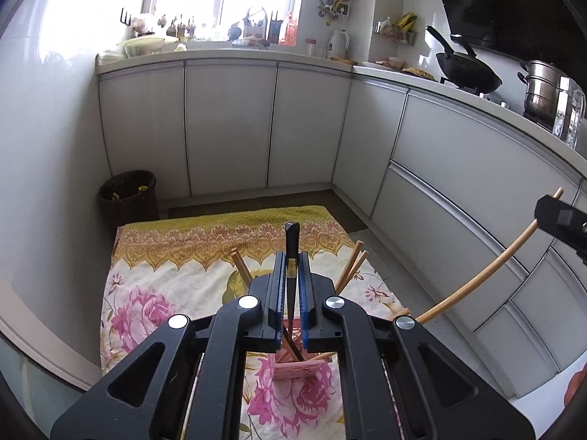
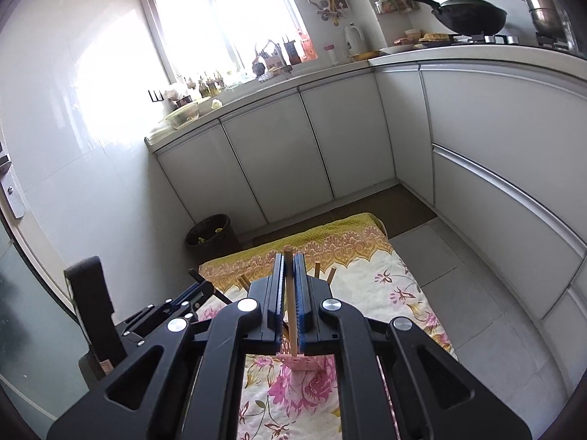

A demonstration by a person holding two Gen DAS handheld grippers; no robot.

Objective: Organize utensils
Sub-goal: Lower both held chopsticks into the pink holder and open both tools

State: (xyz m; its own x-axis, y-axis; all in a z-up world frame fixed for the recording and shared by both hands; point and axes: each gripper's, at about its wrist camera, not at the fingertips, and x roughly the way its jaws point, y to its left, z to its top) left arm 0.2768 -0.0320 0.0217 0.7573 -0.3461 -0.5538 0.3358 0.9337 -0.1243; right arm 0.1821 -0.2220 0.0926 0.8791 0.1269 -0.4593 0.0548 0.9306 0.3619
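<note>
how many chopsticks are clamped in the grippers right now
2. A dark chopstick is in the left gripper; a light wooden chopstick is in the right gripper. More stand in the pink holder below, partly hidden.

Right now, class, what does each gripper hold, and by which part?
The left gripper clamps a dark chopstick a little below its upper end. The right gripper clamps a light wooden chopstick just below its top end.

Left gripper [image 1: 292, 267]: matte black plastic, two angled arms each side with triangular cutouts, four round silver bolts behind the fingers [image 1: 280, 282], blue ridged pads inside. Right gripper [image 2: 290, 278]: same black build, silver bolts, blue pads.
</note>
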